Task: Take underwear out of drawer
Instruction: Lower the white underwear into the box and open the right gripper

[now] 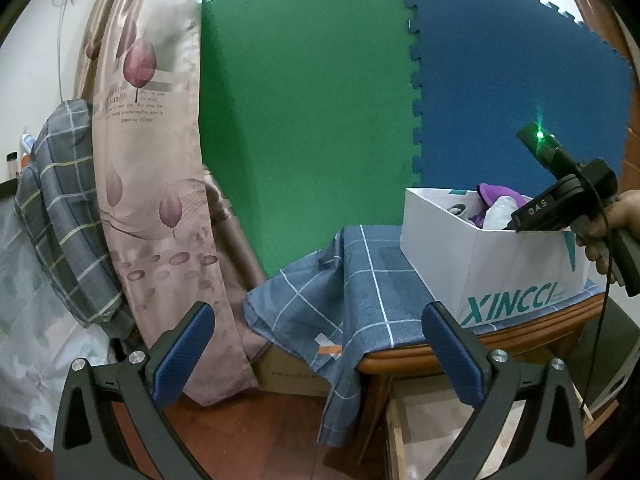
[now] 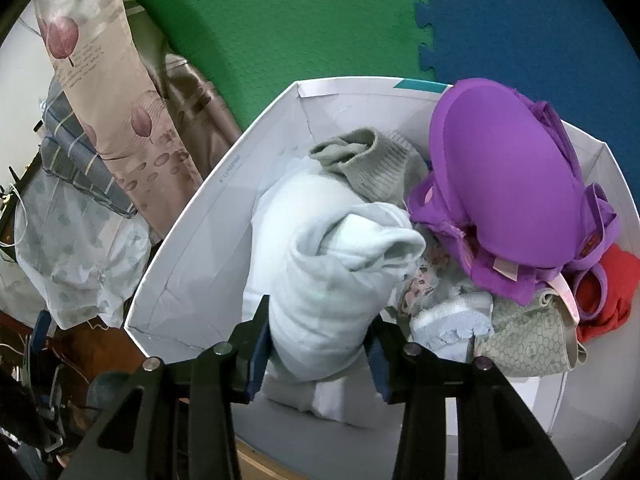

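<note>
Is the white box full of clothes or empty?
Nearly full. The white box holds a pale blue garment, a grey knit, a purple bra and something red, piled nearly up to its rim.

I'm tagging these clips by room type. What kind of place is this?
Probably a bedroom: a plaid pillow lies on bedding at left, a leaf-print curtain hangs beside it, and a white box of underwear sits on a wooden table.
</note>
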`<action>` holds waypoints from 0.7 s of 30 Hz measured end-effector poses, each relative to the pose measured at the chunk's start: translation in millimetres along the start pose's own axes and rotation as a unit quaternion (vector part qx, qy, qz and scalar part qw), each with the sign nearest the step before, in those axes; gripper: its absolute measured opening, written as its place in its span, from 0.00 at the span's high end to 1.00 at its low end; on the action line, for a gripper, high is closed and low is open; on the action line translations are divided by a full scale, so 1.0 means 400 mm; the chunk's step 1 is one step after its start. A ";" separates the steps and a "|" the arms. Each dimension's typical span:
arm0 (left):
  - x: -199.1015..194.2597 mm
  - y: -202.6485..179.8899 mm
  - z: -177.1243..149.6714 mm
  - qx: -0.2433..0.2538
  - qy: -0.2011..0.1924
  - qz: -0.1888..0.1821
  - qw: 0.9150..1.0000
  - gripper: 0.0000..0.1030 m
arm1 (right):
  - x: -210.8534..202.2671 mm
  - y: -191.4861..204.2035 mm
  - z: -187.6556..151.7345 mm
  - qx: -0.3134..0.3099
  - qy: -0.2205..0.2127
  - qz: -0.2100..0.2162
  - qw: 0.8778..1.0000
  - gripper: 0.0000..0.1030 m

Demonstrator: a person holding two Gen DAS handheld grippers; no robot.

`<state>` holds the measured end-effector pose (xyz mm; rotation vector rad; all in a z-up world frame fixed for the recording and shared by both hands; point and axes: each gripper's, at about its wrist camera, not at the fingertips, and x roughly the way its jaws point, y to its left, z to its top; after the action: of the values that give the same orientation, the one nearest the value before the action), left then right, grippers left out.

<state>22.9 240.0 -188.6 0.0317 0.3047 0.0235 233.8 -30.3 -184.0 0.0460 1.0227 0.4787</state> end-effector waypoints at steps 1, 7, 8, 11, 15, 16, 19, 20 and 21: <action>0.001 0.000 0.000 0.001 0.001 0.001 1.000 0.00 | 0.000 -0.001 0.000 -0.001 0.000 -0.001 1.000 0.58; 0.017 0.001 0.001 0.002 0.015 0.011 1.000 0.00 | 0.002 0.002 0.001 -0.001 0.001 -0.002 1.000 0.58; 0.018 0.001 0.001 0.001 0.016 0.012 1.000 0.00 | 0.002 0.002 0.000 -0.002 0.001 -0.002 1.000 0.58; 0.020 0.002 0.000 0.002 0.019 0.013 1.000 0.00 | 0.002 0.002 0.000 -0.002 0.001 -0.002 1.000 0.58; 0.021 0.002 -0.001 0.003 0.020 0.014 1.000 0.00 | 0.001 0.001 -0.002 0.004 0.003 -0.004 1.000 0.57; 0.021 0.002 -0.001 0.003 0.020 0.014 1.000 0.00 | -0.001 0.000 -0.004 0.008 0.000 -0.002 1.000 0.54; 0.024 0.004 -0.004 0.006 0.026 0.016 1.000 0.00 | -0.061 -0.013 -0.019 0.043 -0.045 0.054 0.997 0.42; 0.027 0.004 -0.004 0.008 0.029 0.019 0.999 0.00 | -0.117 -0.021 -0.032 0.057 -0.092 0.081 0.991 0.38; 0.031 0.003 -0.004 0.011 0.034 0.026 0.999 0.00 | -0.155 -0.023 -0.040 0.063 -0.119 0.083 0.987 0.32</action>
<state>34.2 241.5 -193.8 0.0603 0.3728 0.0722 197.2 -66.7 -144.7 0.2971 0.8171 0.5462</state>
